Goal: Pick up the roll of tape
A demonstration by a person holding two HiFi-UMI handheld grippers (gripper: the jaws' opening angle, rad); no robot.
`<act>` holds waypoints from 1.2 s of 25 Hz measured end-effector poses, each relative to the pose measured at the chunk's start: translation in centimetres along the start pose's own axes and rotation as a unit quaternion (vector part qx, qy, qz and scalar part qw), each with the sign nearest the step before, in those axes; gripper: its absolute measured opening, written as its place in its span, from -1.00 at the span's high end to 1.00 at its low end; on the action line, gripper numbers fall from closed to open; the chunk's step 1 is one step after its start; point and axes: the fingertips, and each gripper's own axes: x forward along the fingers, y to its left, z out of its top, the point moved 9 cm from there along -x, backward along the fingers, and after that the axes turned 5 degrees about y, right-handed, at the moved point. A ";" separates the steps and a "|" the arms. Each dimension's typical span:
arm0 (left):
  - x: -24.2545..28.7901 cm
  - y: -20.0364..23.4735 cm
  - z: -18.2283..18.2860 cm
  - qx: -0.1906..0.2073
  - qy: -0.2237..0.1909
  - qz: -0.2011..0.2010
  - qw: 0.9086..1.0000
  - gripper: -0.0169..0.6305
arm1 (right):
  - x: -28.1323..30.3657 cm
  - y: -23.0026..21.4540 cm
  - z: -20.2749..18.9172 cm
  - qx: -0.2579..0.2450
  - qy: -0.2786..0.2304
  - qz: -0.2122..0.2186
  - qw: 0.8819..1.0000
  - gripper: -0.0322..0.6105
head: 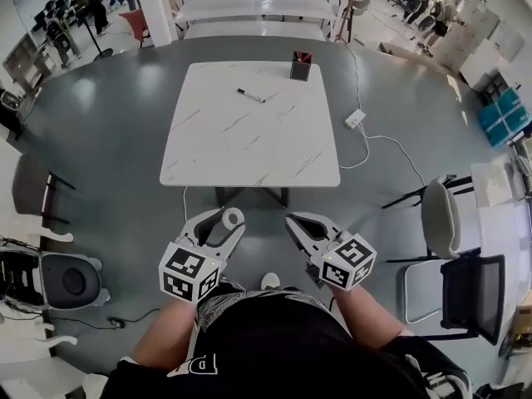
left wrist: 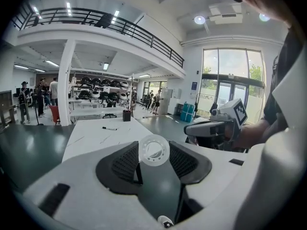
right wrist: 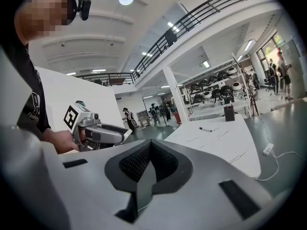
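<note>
Because the roll of tape sat pinched at the very tips of the left gripper, held in the air well short of the worktop's near edge, the pick-up looked to me as good as done. Those jaws were clamped on the roll's rim from both sides, so its open core faced along the gripper. That probably kept the light ring from twisting out. The right gripper was carried just beside the left at about the same height, with its jaws together and nothing between them. It seemed merely parked out of the way, since one gripper was enough for so small a thing.

On the worktop itself lay only a marker near the far edge and a dark pen holder toward the far right corner. Both were well apart from the grippers.

The head view gave the layout, with the person standing back from the near edge, but it showed the roll only as a small pale ring. The left gripper view showed the hold properly: a translucent roll seated between the ribbed pads, with floor visible below it. The right gripper view alone confirmed that its own pads met with no gap, and it did not show the roll at all.
</note>
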 end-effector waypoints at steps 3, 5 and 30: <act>-0.2 0.3 0.7 0.008 -0.007 -0.008 1.000 0.30 | 0.3 0.6 0.2 -0.004 0.001 -0.008 1.000 0.89; -0.5 0.7 1.0 0.013 -0.011 -0.014 1.000 0.30 | 0.7 1.1 0.4 -0.004 0.001 -0.014 1.000 0.89; -5.2 7.2 -1.3 0.022 -0.015 -0.050 0.998 0.30 | 6.1 7.8 -0.2 -0.001 0.000 -0.058 0.998 0.89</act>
